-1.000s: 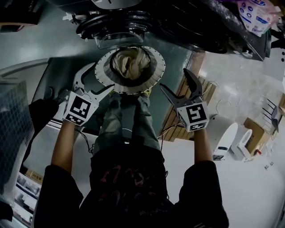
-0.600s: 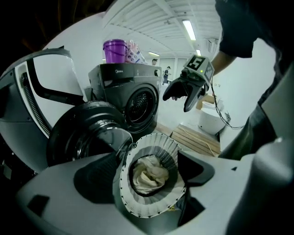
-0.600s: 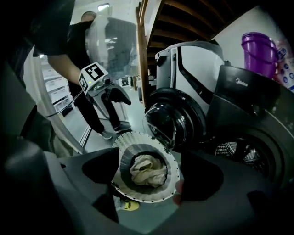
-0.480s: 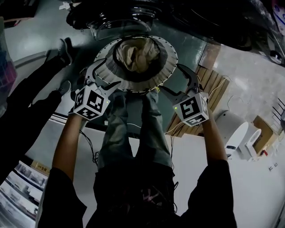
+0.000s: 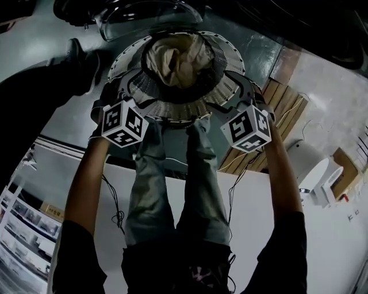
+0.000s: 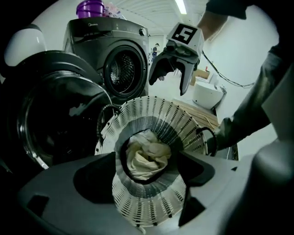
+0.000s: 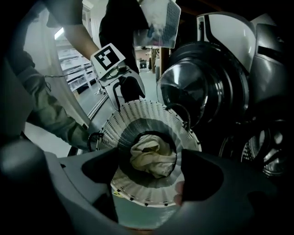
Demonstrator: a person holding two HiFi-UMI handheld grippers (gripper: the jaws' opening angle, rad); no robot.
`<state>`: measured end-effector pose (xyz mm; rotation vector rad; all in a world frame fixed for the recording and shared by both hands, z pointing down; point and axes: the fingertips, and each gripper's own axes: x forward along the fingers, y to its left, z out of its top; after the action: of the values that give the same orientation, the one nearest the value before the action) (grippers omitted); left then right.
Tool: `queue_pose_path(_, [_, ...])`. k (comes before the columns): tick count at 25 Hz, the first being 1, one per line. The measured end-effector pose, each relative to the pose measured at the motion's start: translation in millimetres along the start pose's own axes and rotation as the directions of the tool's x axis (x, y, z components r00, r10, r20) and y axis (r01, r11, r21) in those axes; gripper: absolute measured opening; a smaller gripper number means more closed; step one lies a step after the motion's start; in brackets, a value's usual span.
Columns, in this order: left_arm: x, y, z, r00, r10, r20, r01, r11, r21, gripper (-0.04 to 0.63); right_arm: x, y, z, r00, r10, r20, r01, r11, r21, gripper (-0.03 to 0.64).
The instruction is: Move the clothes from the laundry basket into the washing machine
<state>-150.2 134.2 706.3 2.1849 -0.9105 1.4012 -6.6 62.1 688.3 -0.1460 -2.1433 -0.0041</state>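
Note:
A white slotted laundry basket (image 5: 172, 106) stands on the floor in front of my legs, with a crumpled beige cloth (image 5: 179, 57) at its bottom. My left gripper (image 5: 131, 92) hangs over the basket's left rim and my right gripper (image 5: 237, 91) over its right rim, both pointing steeply down. Each is open with nothing between its pads. In the left gripper view the beige cloth (image 6: 147, 158) shows between the spread jaws of the left gripper (image 6: 146, 173). In the right gripper view the same cloth (image 7: 152, 158) lies beyond the right gripper (image 7: 149, 173). The grey washing machine (image 6: 121, 69) stands behind the basket (image 6: 151, 114), its door (image 6: 55, 114) swung open.
My legs in grey trousers (image 5: 172, 178) stand just behind the basket. Another person in dark clothes (image 5: 40, 97) is at the left. A wooden pallet (image 5: 253, 155) and a white appliance (image 5: 310, 172) lie to the right. A purple container (image 6: 92, 7) sits on the washer.
Both grippers have come down from above my knees to the basket's rim, one on each side, tilting more steeply downward. The basket looms larger in the head view. The jaws stay spread.

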Motion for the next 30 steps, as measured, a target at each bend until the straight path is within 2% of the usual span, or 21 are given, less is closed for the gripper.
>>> queue_pose_path(6, [49.8, 0.0, -33.5, 0.997, -0.008, -0.071, 0.012, 0.998, 0.063, 0.419, 62.9, 14.1, -22.0, 0.994, 0.071, -0.087, -0.08, 0.991, -0.105, 0.443])
queue_pose_path(12, [91.7, 13.4, -32.2, 0.997, 0.002, -0.08, 0.005, 0.996, 0.088, 0.419, 104.8, 3.7, -37.8, 0.987, 0.081, -0.136, -0.104, 0.98, -0.169, 0.445])
queue_pose_path(17, [130.6, 13.0, -40.0, 0.994, 0.001, -0.108, 0.015, 0.989, 0.147, 0.419, 146.7, -0.8, -51.1, 0.977, 0.1, -0.19, -0.139, 0.97, -0.202, 0.449])
queue_pose_path(26, [203.7, 13.1, -76.4, 0.987, -0.027, -0.156, 0.042, 0.994, 0.097, 0.43, 219.9, -10.3, -70.4, 0.96, 0.093, -0.264, -0.157, 0.959, -0.234, 0.471])
queue_pose_path(30, [230.7, 19.4, -93.0, 0.982, -0.016, -0.191, 0.038, 0.993, 0.109, 0.44, 250.6, -9.6, -78.8, 0.946, 0.086, -0.312, -0.184, 0.936, -0.299, 0.479])
